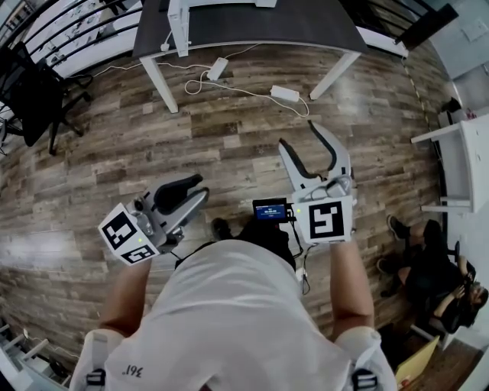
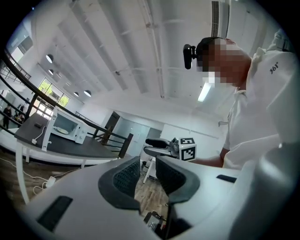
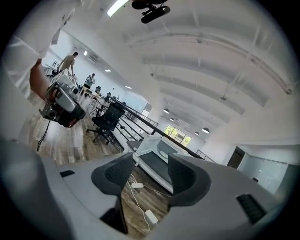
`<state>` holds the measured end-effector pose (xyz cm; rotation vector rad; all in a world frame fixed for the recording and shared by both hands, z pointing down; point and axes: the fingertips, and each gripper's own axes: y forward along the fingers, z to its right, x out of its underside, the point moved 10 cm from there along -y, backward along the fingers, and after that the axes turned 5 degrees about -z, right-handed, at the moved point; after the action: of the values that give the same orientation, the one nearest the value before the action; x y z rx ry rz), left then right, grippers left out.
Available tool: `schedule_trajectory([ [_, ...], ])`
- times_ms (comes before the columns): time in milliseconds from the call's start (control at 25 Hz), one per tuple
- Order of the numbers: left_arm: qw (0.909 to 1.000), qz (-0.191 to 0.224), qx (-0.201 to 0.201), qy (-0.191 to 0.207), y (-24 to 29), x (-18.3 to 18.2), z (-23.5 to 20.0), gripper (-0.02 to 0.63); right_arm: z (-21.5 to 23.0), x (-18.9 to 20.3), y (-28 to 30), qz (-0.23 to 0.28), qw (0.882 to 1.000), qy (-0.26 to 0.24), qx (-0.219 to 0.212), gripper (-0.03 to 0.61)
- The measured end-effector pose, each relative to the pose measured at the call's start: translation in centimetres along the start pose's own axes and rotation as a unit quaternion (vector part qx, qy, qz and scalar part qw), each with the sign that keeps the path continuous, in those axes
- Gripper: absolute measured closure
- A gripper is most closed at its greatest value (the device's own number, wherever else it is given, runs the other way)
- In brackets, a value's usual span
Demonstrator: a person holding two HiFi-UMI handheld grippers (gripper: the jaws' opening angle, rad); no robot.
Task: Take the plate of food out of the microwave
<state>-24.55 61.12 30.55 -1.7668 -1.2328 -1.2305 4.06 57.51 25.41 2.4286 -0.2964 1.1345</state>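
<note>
floor: wood-grain planks, low sheen. left gripper, right gripper: matt grey plastic; pads black, ribbed. tabletop dark matt.

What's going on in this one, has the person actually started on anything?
A person stands on the wooden floor with a handheld gripper in each hand. The left gripper and the right gripper both have their jaws apart with nothing between them. The white microwave sits on a dark table some way ahead, and neither gripper touches it. Nothing has been taken out of it yet.
</note>
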Motion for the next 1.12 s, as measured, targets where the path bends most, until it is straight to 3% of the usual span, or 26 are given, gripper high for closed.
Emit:
schedule_trajectory([
  [240,1.0000,0.001,-0.006,-0.006,1.6,-0.3,-1.6,0.528,0.5,0.4,1.6,-0.025,0.999,-0.009,-0.028,0.360],
  [480,0.9997,0.001,-0.026,-0.004,4.9,-1.4,-4.1,0.517,3.9,2.8,4.7,-0.010,0.997,0.068,-0.045,0.362],
  [840,0.9963,0.020,-0.070,-0.045,13.7,-3.1,-11.1,0.520,11.2,6.9,11.7,0.013,0.988,0.126,-0.086,0.390],
  [1120,0.9900,0.044,-0.117,-0.064,21.0,-5.2,-15.7,0.551,17.5,10.5,16.5,0.036,0.975,0.182,-0.122,0.419],
])
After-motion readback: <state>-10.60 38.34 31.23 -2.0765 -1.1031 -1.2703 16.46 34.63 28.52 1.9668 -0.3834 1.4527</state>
